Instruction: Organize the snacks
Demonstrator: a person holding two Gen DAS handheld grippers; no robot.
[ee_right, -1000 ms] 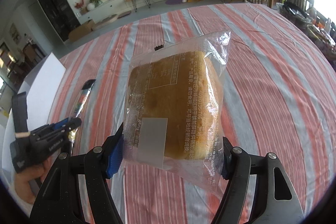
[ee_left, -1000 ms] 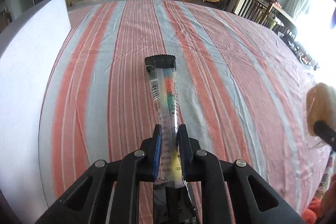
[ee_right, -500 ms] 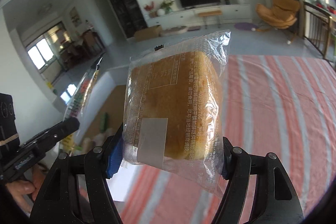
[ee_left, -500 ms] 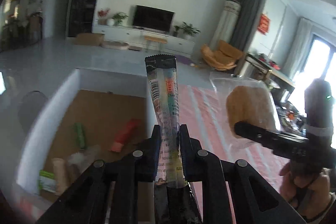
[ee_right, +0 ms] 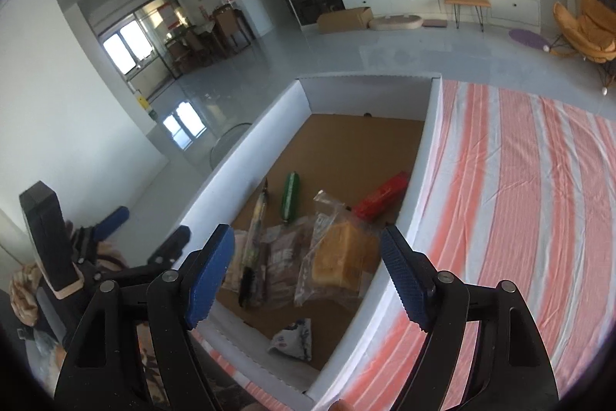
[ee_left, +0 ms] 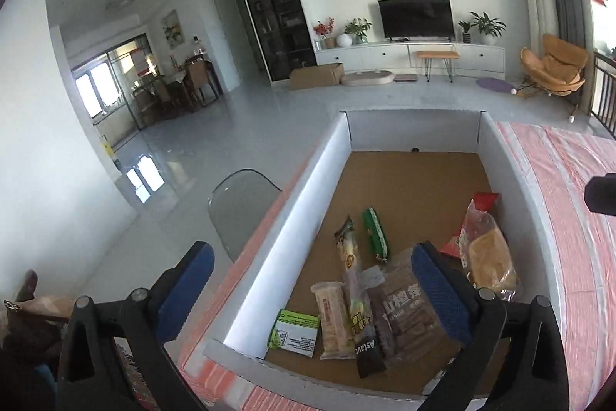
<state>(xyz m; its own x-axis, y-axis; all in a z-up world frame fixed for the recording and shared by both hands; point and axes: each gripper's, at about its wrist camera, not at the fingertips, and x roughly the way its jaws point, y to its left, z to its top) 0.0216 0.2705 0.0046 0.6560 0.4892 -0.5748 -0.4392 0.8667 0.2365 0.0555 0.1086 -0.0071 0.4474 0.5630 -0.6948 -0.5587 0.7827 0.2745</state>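
Both snacks are down in the white cardboard box with the brown floor.

Our left gripper and right gripper hang over it, jaws just opened wide, nothing between them. The crinkly clear-bagged golden bread lies by the right wall, the long thin striped stick pack among flat wrappers. Only the right view shows the salmon-striped cloth on the desk broadly.

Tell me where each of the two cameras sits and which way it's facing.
Left wrist: on the open left gripper, looking down into the white cardboard box of snacks.
Right wrist: on the open right gripper, over the box's striped-cloth side; the left gripper shows at left.
Shared: box, wrapped bread, green packet, television.
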